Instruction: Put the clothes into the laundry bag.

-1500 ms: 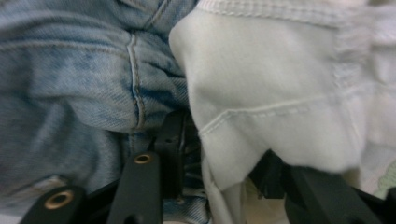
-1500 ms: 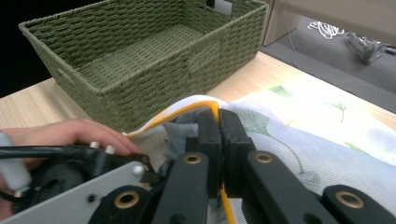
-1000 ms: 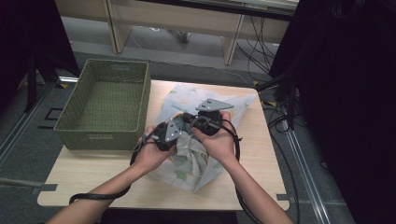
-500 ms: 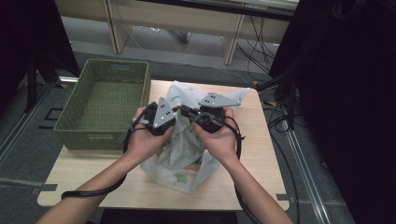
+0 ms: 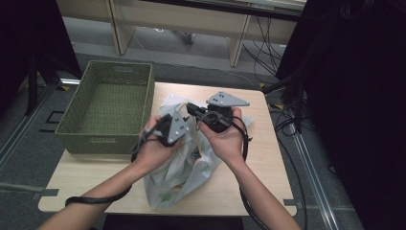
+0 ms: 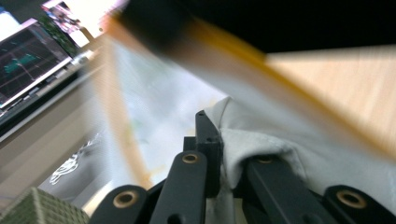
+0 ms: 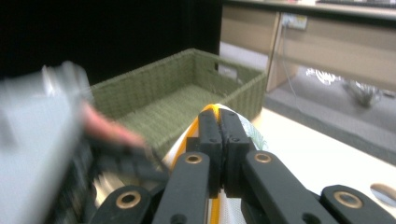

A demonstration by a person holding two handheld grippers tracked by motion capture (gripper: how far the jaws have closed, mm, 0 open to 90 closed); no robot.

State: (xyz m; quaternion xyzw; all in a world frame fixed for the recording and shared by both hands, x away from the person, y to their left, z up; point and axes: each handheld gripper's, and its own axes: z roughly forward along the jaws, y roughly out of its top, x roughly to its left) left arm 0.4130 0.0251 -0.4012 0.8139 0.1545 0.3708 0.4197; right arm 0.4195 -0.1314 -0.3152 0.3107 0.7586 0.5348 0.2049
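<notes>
Green woven basket (image 5: 107, 108) sits at my left on light wooden table (image 5: 249, 172), its near wall close to table edge, its inside bare. Beyond my table: pale desk legs (image 5: 237, 45), grey floor (image 5: 48, 187), dark cables (image 5: 268, 52) trailing down at right. Black curtain (image 5: 354, 96) hangs along right side. Screen (image 6: 28, 60) glows at far left.

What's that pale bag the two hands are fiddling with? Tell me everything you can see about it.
The bag is thin, crumpled, whitish plastic with faint green prints and an orange-yellow rim or handle. It lies slumped on the wooden table, right of the green basket. Its top is lifted: the left tool pinches a fold of it, and the right tool clamps its orange-edged part. Something sits inside, too hidden to identify.
</notes>
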